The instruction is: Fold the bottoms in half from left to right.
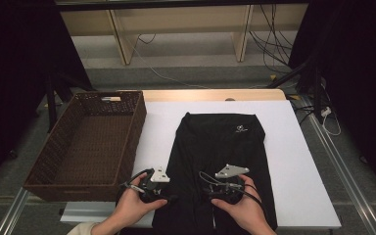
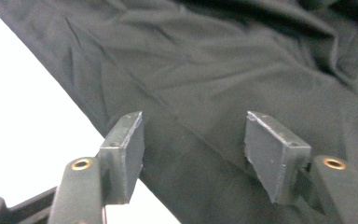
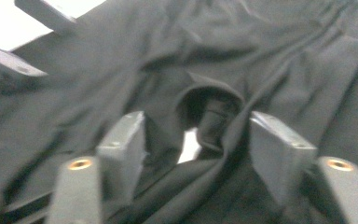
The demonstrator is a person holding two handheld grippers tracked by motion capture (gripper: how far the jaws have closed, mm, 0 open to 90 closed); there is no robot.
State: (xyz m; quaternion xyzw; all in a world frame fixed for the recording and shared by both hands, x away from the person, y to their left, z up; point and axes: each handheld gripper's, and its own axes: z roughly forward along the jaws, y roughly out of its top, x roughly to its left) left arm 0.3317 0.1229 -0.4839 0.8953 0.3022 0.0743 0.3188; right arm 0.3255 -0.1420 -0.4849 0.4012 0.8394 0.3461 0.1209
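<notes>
Both claws are working at the near hem of a black folded cloth garment (image 1: 220, 147). Left gripper (image 1: 152, 195), held in the person's left hand (image 1: 132, 208), is hovering at the garment's 7 o'clock corner; in the left gripper view (image 2: 193, 144) its jaws are standing apart, with the garment's diagonal edge passing between them and no pad pressing on it. Right gripper (image 1: 225, 192), held in the right hand (image 1: 242, 208), is sitting at the garment's 6 o'clock edge; in the right gripper view (image 3: 196, 140) its jaws are likewise standing apart, straddling a raised, rumpled fold of fabric without pinching it.

A dark brown woven wicker basket (image 1: 58, 147), rectangular and open-topped, is standing at 9 o'clock of the garment, just beside the white sheet's left edge. A small white logo (image 1: 241, 129) is showing near the garment's 1 o'clock corner.

A white rectangular table sheet (image 1: 293, 161) is bearing the garment, with a pale wooden strip (image 1: 215, 95) at 12 o'clock. Beyond it, grey floor (image 1: 186, 76), trailing black cables (image 1: 269, 44) and black curtains (image 1: 14, 63) are bounding the room.
</notes>
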